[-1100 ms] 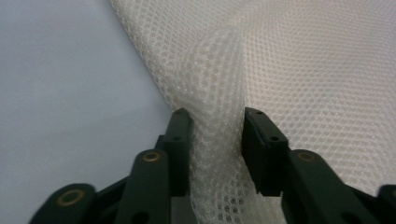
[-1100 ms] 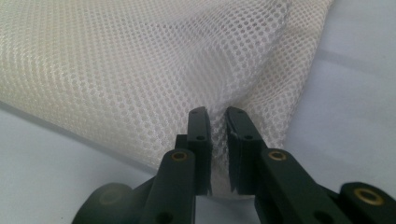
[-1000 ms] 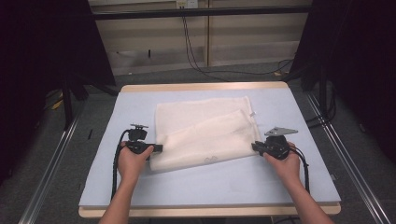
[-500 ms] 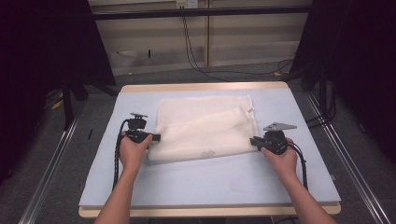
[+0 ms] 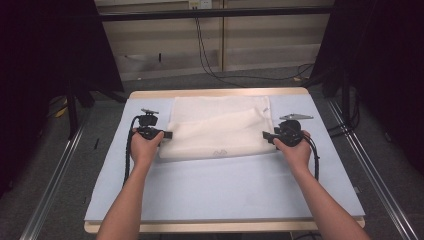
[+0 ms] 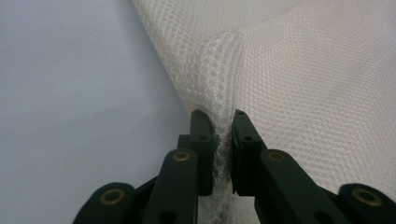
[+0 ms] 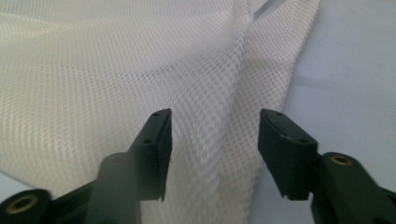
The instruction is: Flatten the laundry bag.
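Observation:
A white mesh cloth [image 5: 220, 127] lies folded on the pale blue mat [image 5: 225, 185], its front layer doubled back over the rest. At the cloth's left edge my left gripper [image 5: 168, 135] is shut on a pinch of the mesh [image 6: 223, 140], which bunches between the jaws. My right gripper [image 5: 265, 135] sits at the cloth's right edge; its jaws have just been opening and stand apart, with the mesh [image 7: 205, 140] lying loose between them and untouched by the pads.
The mat covers a wooden table [image 5: 215, 93] whose far edge lies just beyond the cloth. Metal rails [image 5: 50, 190] run along both sides on the grey floor. Cables [image 5: 210, 55] hang at the back wall. Bare mat lies in front of the cloth.
Both hands have carried the cloth's front edge away from the person, folding it over the rest. The right gripper's jaws have parted and let the mesh go.

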Demonstrator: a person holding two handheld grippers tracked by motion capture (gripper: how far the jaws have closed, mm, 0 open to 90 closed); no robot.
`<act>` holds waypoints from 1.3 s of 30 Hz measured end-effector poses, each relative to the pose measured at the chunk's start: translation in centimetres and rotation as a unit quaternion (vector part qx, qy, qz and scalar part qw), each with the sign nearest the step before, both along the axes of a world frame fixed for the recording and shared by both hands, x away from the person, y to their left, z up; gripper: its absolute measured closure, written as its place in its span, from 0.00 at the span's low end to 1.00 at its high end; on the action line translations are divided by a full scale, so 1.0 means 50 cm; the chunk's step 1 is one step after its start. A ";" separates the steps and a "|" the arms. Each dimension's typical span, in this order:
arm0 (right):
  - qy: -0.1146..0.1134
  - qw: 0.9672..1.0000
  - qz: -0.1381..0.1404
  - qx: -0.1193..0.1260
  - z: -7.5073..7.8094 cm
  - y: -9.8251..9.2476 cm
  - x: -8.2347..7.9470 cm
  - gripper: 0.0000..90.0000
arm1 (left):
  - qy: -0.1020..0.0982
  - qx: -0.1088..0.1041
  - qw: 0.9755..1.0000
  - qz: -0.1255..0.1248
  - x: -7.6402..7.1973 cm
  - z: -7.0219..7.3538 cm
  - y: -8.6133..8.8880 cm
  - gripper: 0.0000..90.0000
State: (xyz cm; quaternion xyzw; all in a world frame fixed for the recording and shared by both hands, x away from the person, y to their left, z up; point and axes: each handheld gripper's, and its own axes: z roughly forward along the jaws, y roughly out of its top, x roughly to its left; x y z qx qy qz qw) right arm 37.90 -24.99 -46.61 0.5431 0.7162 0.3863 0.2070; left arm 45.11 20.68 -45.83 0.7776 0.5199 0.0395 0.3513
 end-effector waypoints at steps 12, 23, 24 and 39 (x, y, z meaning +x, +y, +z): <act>0.003 1.000 -0.013 0.028 0.003 0.026 0.045 0.80 | -0.015 -0.009 1.000 -0.003 -0.007 0.013 0.005 0.89; -0.037 0.996 -0.003 0.084 0.047 0.004 0.001 0.94 | -0.048 -0.032 0.998 0.000 -0.032 0.050 0.010 0.87; -0.040 0.996 -0.002 0.086 0.049 0.003 -0.005 0.94 | -0.052 -0.029 0.998 -0.004 -0.035 0.055 0.009 0.87; -0.055 0.996 0.020 0.062 0.046 -0.023 -0.079 0.94 | -0.087 -0.054 0.995 -0.023 -0.097 0.089 0.019 0.88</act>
